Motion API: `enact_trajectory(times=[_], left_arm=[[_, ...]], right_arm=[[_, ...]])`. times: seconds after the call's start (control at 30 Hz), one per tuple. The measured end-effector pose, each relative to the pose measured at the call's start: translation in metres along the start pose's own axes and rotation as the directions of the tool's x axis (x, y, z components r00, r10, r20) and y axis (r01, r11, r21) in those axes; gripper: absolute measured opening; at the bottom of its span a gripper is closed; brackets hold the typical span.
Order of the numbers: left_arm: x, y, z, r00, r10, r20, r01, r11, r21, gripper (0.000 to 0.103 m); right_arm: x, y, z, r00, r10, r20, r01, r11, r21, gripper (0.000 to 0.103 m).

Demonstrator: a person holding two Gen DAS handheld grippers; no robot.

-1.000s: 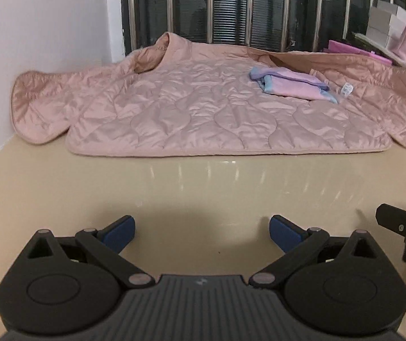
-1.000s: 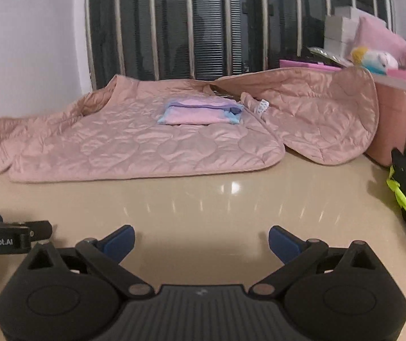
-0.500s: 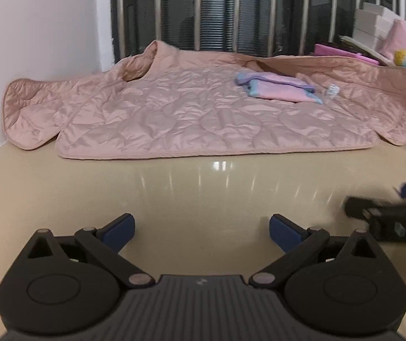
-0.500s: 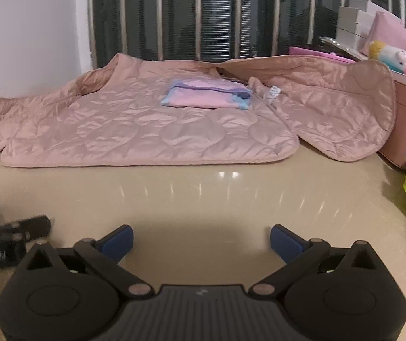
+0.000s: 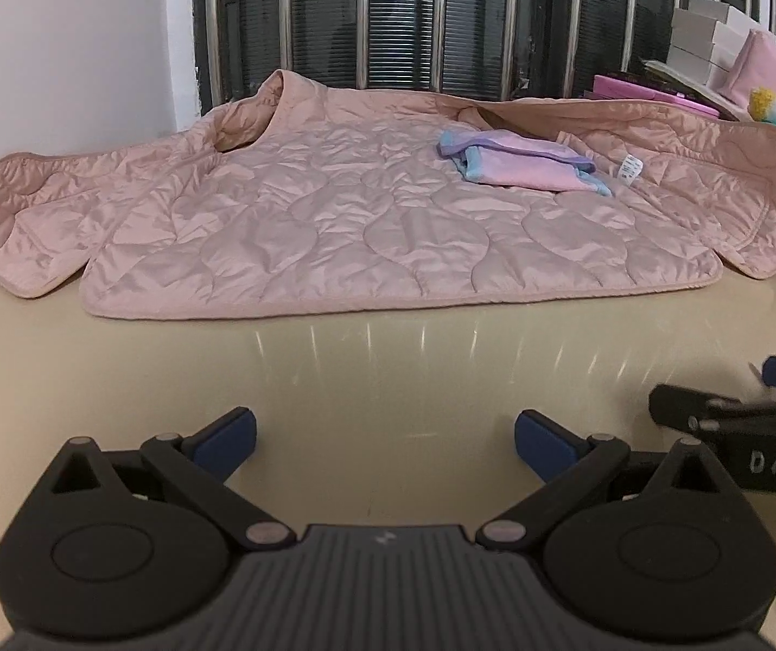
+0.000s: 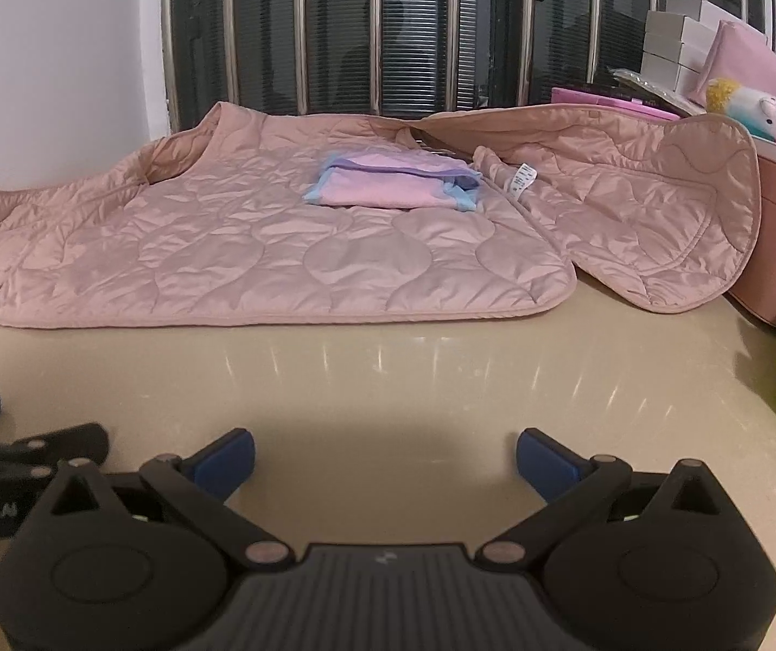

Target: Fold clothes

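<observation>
A small folded cloth (image 5: 518, 161) lies on the far, unfolded pink jacket (image 5: 366, 222) — most remains; left gripper (image 5: 385, 439) and right gripper (image 6: 385, 458) gape wide, empty.

Dim indoor light, streaky glare on the glossy table (image 5: 388, 358), fisheye-bent edges, blurred right gripper (image 5: 740, 417) in the left view

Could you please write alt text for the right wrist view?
A pink quilted jacket lies spread on a beige table, with a small folded pink-and-blue garment on top. The open right gripper hovers over bare table in front.
</observation>
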State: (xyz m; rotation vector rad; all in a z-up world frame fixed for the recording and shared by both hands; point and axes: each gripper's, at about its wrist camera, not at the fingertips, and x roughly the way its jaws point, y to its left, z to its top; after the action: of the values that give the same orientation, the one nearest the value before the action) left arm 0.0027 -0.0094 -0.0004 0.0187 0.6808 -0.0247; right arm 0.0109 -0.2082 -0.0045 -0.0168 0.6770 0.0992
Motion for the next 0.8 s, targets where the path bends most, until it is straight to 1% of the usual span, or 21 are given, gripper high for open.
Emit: enact_trajectory(times=[0.23,0.37,0.8], left_arm=[[0.0001,-0.0016,-0.0005,1.0,0.01,0.001,-0.01,1.0,-0.011,0.102],[-0.0015,-0.0021,-0.0018,1.0,0.028,0.0,-0.028,0.999,-0.025,0.102],[-0.0007,-0.0028,-0.0007,1.0,0.024,-0.003,-0.024,0.999,-0.021,0.102]], right_arm=[[-0.0001,0.0018,-0.0002,1.0,0.005,0.001,-0.005,1.0,-0.006,0.103],[0.0,0.0023,-0.0002,1.0,0.01,0.002,-0.01,1.0,-0.01,0.103],[0.0002,0.0045,-0.0006,1.0,0.013,0.003,-0.013,1.0,-0.014,0.103]])
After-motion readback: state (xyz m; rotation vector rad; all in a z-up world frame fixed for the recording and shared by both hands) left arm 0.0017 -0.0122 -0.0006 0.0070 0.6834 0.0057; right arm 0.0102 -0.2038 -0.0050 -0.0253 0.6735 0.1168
